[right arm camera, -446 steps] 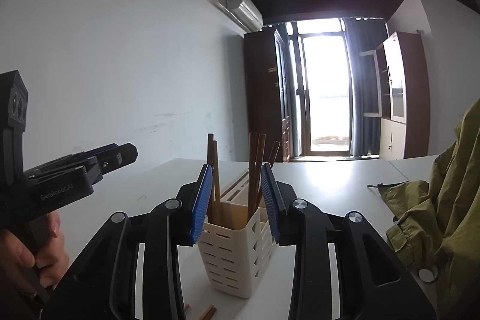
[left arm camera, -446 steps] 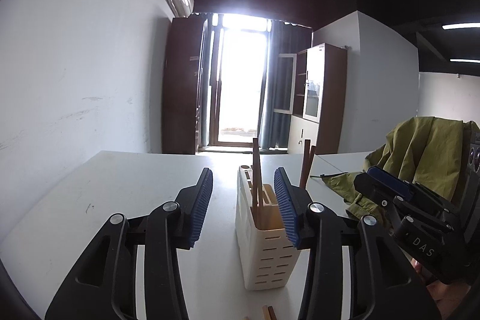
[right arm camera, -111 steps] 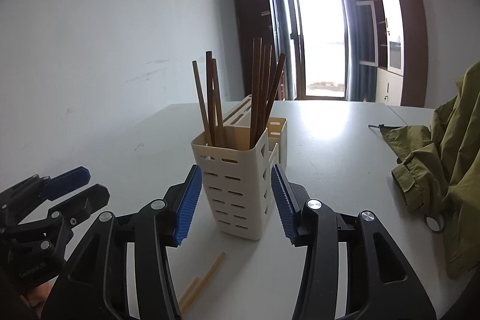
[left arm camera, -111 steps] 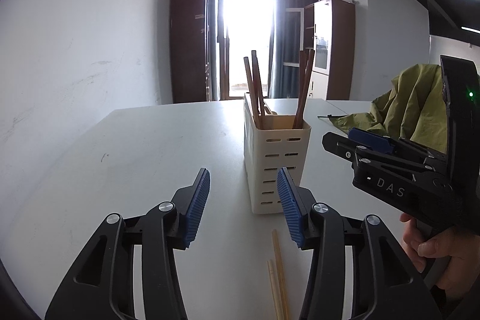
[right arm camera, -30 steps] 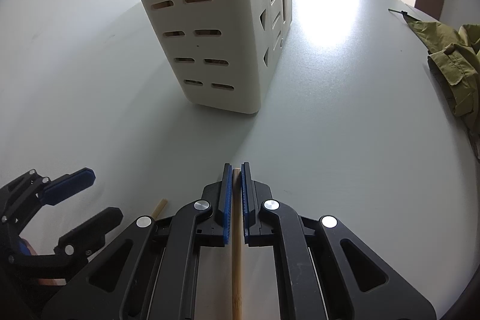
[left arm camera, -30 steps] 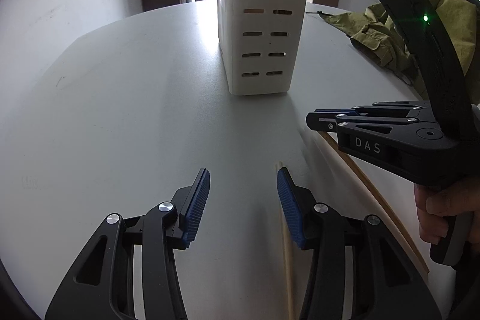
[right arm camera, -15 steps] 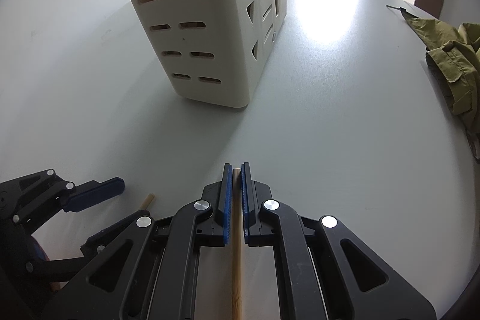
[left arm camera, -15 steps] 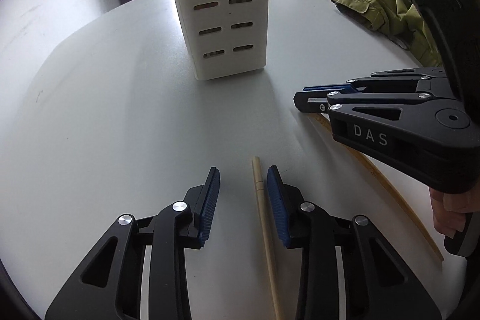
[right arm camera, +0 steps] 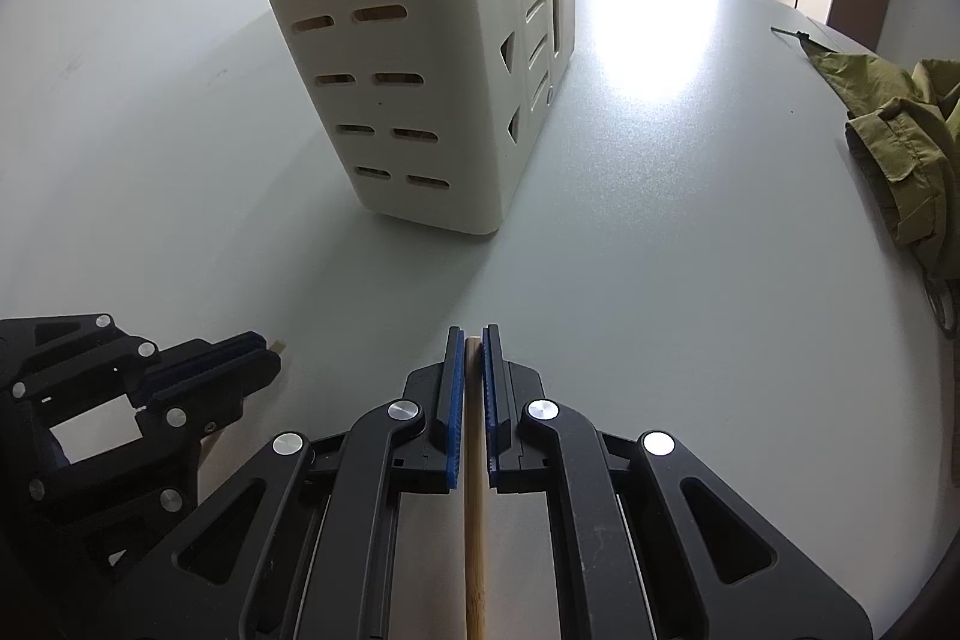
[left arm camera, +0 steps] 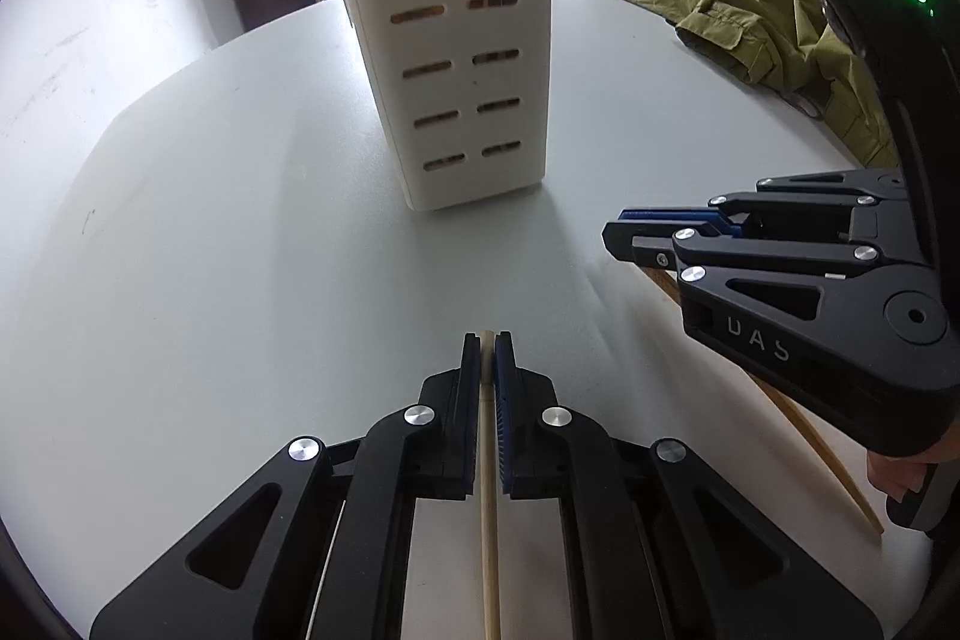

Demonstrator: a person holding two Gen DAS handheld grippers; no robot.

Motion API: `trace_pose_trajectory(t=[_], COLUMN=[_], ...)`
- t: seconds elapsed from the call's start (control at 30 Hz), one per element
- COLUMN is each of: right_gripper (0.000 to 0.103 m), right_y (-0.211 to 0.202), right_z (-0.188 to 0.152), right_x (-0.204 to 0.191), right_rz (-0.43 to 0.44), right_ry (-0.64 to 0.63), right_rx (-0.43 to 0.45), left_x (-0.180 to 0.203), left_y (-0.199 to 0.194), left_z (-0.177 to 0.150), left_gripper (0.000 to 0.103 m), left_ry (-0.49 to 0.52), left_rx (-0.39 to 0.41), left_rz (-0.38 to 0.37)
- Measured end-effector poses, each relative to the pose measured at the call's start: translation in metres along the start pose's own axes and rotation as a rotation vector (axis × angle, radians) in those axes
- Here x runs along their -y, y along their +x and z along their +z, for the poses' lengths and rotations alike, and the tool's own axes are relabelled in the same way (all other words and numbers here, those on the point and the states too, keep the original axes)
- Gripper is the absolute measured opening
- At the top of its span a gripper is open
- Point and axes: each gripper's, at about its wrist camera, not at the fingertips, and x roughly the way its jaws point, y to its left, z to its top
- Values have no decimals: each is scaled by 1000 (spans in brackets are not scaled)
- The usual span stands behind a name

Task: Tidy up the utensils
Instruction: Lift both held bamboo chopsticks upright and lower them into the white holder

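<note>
A cream slotted utensil holder (left arm camera: 456,40) stands upright on the white table, also seen in the right wrist view (right arm camera: 420,58). My left gripper (left arm camera: 487,340) is shut on a pale wooden chopstick (left arm camera: 489,490) lying low over the table. My right gripper (right arm camera: 473,334) is shut on a second wooden chopstick (right arm camera: 474,538); it shows in the left wrist view (left arm camera: 636,232) with its chopstick (left arm camera: 828,466) trailing behind. The left gripper appears at the lower left of the right wrist view (right arm camera: 258,346). Both grippers are a short way in front of the holder.
An olive green jacket (left arm camera: 774,22) lies crumpled on the right side of the table, also in the right wrist view (right arm camera: 906,124). A white wall runs along the left. Brown cabinets and a bright doorway stand beyond the table's far end.
My left gripper has closed from open onto the pale chopstick. My right gripper stays shut on its chopstick and has barely moved.
</note>
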Motion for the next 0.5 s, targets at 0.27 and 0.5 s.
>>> trace_pose_trajectory(t=[0.27, 0.5], right_gripper=[7, 7], right_y=[-39, -76], right_z=[10, 20], right_x=[-12, -18], right_rz=[64, 59], right_ry=[5, -5], right_rx=[100, 212], left_x=[-16, -22], left_y=[-54, -97], left_z=[22, 37], left_gripper=[5, 4], left_ry=[-53, -87], left_rx=[174, 318], left_rz=[-42, -32])
